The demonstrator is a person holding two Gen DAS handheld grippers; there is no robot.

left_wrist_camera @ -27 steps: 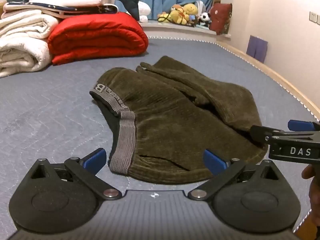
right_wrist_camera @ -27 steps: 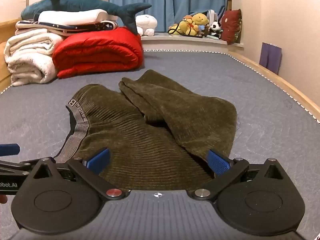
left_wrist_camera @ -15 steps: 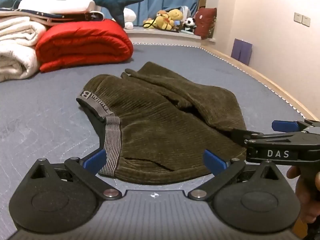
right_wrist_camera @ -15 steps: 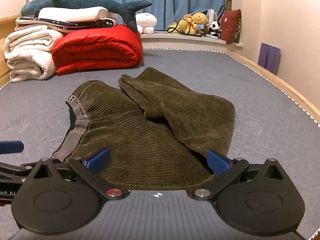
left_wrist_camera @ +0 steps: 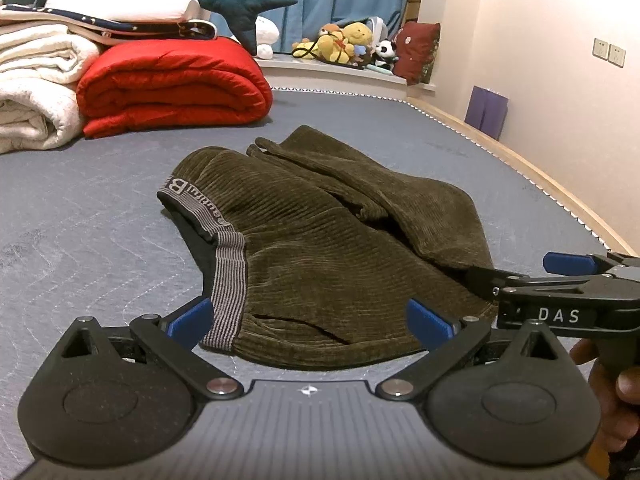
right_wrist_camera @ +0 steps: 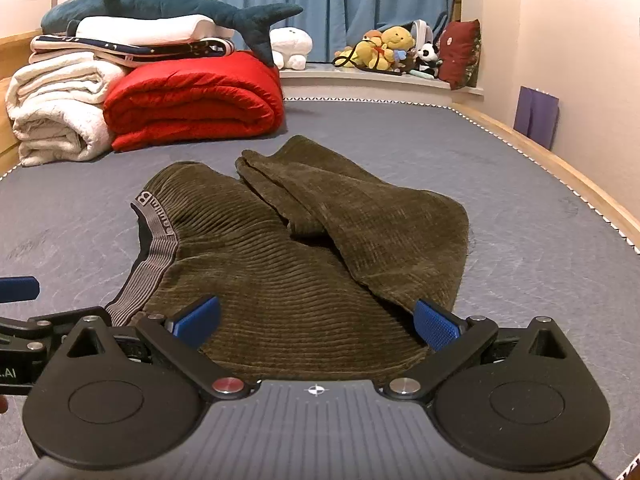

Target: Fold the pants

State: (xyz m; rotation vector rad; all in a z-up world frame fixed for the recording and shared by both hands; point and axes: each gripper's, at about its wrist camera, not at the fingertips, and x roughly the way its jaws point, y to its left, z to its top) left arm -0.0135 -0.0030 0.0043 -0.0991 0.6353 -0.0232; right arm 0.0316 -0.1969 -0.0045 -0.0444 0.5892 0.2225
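Olive corduroy pants [left_wrist_camera: 320, 240] [right_wrist_camera: 304, 248] lie bunched on the grey mattress [left_wrist_camera: 80, 208], legs doubled back over the seat, with the grey striped waistband [left_wrist_camera: 228, 280] [right_wrist_camera: 154, 248] on the left. My left gripper [left_wrist_camera: 308, 318] is open, its blue pads spread over the near hem by the waistband end. My right gripper [right_wrist_camera: 316, 320] is open too, hovering over the near right part of the pants; nothing is pinched. The right gripper's body [left_wrist_camera: 560, 300] shows at the right edge of the left wrist view, held by a hand [left_wrist_camera: 616, 392].
A red folded quilt [left_wrist_camera: 172, 84] [right_wrist_camera: 192, 100], white blankets [left_wrist_camera: 36, 92] and a plush shark [right_wrist_camera: 168, 4] are stacked at the far left. Soft toys [right_wrist_camera: 384, 50] sit on the window ledge. The bed's wooden edge [left_wrist_camera: 560, 196] runs along the right wall.
Both grippers have drawn slightly closer to the pants' near hem; the left view swung a little left, then back. Jaws stayed wide and the pants did not move.
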